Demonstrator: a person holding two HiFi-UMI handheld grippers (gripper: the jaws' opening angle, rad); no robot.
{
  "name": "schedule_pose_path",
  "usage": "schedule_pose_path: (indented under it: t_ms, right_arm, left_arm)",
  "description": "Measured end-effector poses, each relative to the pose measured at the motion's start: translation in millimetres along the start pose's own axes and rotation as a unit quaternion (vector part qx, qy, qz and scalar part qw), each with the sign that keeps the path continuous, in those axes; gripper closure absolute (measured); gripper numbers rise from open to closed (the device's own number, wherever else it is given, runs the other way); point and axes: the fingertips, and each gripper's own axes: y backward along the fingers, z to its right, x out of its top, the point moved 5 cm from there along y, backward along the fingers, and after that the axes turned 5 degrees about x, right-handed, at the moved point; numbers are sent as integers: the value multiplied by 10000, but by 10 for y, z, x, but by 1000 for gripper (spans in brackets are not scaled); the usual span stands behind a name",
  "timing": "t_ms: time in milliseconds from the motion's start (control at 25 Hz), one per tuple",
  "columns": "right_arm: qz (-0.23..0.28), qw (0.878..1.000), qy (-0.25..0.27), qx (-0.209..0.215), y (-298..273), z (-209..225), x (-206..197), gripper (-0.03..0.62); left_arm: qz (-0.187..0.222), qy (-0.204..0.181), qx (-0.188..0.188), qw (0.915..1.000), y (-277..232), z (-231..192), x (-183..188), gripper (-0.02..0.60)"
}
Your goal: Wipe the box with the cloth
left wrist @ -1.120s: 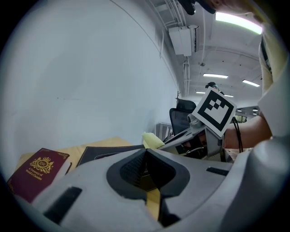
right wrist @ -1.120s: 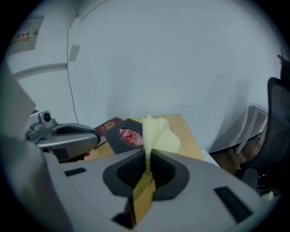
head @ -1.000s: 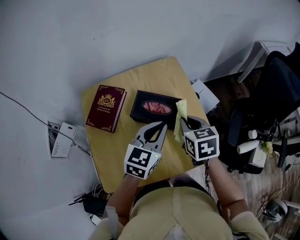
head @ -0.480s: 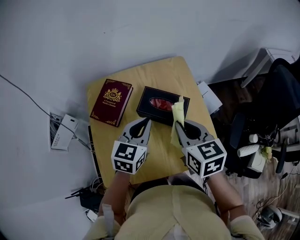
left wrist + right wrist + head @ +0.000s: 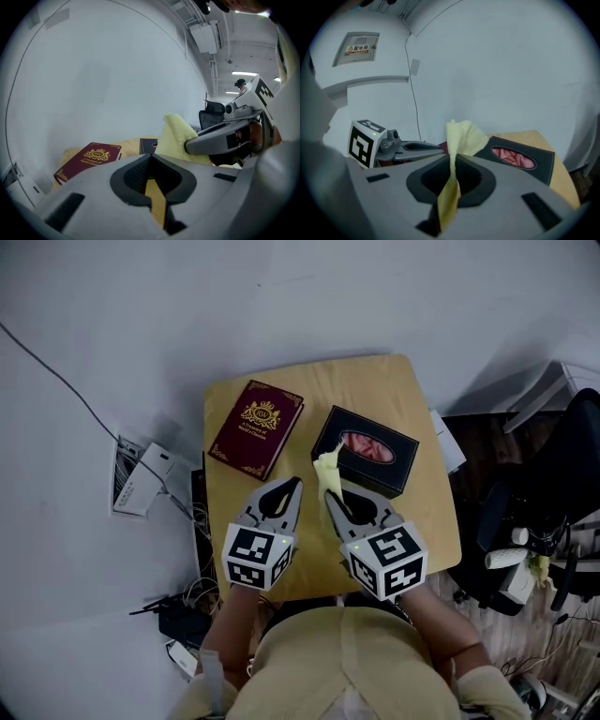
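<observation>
A black box [image 5: 368,451] with an oval window showing pink tissue lies on the right half of a small wooden table [image 5: 433,521]; it also shows in the right gripper view as the box [image 5: 520,159]. My right gripper [image 5: 330,498] is shut on a pale yellow cloth [image 5: 328,471] that sticks up from its jaws, just short of the box's near left corner. The cloth [image 5: 461,136] is pinched between the closed jaws. My left gripper [image 5: 291,488] hovers shut and empty beside it, over the table's middle.
A maroon book [image 5: 257,427] with a gold crest lies at the table's left, near the left gripper. On the floor left are a white power strip [image 5: 139,478] and cables. A dark office chair [image 5: 562,484] and clutter stand to the right.
Both grippers have shifted left relative to the table; the right one with the cloth now sits at the box's near left corner instead of its right end. Both jaws stay closed.
</observation>
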Motion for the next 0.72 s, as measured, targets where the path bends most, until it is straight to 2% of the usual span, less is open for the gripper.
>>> schedule_pose_path:
  t_ms: [200,360,520,720]
  right_arm:
    - [-156,9999,37,54,-322,-40,-161,551]
    - [-251,9993,-96,-253,-575,128,-350,553]
    - [-368,9958,-519,-664,-740,339,-528,553]
    - [-305,9926,-805,-851,-783,406,-571,553]
  left_arm:
    - [-56,145,102,9998,78,-122,-102,560]
    - [-127,177,99,9997,110,-155,-164,560]
    - [-183,185,59,9996,137,-139,-202,560]
    - [-279,193,7,9994,138,-153,-263,560]
